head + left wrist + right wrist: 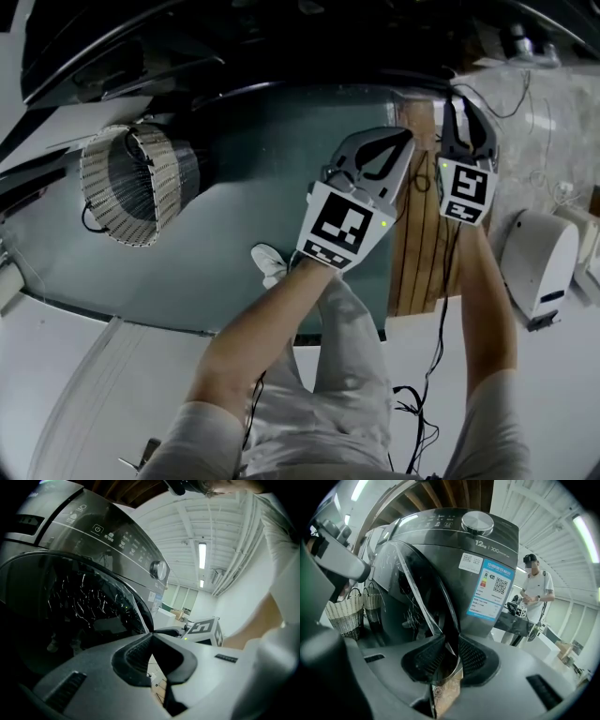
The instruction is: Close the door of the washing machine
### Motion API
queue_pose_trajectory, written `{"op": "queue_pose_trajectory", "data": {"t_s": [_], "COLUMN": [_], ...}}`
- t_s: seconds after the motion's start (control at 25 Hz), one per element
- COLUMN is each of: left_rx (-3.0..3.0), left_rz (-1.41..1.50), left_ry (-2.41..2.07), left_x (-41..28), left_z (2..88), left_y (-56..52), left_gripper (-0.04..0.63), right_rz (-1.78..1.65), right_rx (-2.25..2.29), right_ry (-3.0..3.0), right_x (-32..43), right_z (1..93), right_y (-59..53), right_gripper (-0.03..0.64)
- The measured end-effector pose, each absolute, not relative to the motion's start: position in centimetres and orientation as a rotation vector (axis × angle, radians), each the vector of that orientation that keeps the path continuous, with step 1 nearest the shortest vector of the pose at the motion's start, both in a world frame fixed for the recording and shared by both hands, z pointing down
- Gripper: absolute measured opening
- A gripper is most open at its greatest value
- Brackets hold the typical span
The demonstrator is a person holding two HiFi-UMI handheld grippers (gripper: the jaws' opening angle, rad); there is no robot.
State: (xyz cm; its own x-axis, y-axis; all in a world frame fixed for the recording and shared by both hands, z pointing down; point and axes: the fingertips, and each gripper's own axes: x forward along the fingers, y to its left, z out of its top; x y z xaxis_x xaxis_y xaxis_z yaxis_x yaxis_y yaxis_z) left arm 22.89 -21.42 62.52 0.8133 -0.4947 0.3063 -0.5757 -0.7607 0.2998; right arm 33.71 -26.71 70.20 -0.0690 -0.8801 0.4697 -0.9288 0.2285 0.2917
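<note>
The door (405, 590) of the washing machine (487, 559) stands open, swung out to the left of the drum opening in the right gripper view, with its free edge pointing toward the camera. The right gripper (450, 644) has that edge between its fingers (426, 660). They are set narrow and appear to pinch the dark rim where it runs down into the gap. The left gripper (151, 637) has its fingers pressed together with nothing between them. It hovers just beside the door's dark glass, apart from it as far as its own view shows, under the control panel with its knob (159, 569).

The door looks rigid: a glossy curved window in a hard frame that turns on a hinge, so it should swing as one piece without flexing. It probably has some weight and will resist a little at the latch. The glass is smooth and likely slippery, so a pinch on the bowl itself would slide off. The rim at the free edge, far from the hinge, is the better place to hold, since a small push there carries the door round. A flat push on the frame would probably serve best for the last bit, when the catch must click home.

Two wicker baskets (344, 611) stand on the floor left of the machine, and a person (534, 592) stands well behind it.
</note>
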Motion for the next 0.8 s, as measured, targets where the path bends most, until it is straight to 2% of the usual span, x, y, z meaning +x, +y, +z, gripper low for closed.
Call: {"op": "queue_pose_trajectory", "data": {"t_s": [0.8], "left_rx": [2.611], "left_rz": [0.327], "left_ry": [-0.895], "left_x": [19.9], "left_z": [61.9], "left_y": [-21.0], "left_gripper": [0.002], "right_rz": [0.187], "right_rx": [1.721], "right_ry": [-1.956], "right_x": [34.2], "right_z": [70.5], "right_y": [-26.7], "right_gripper": [0.071]}}
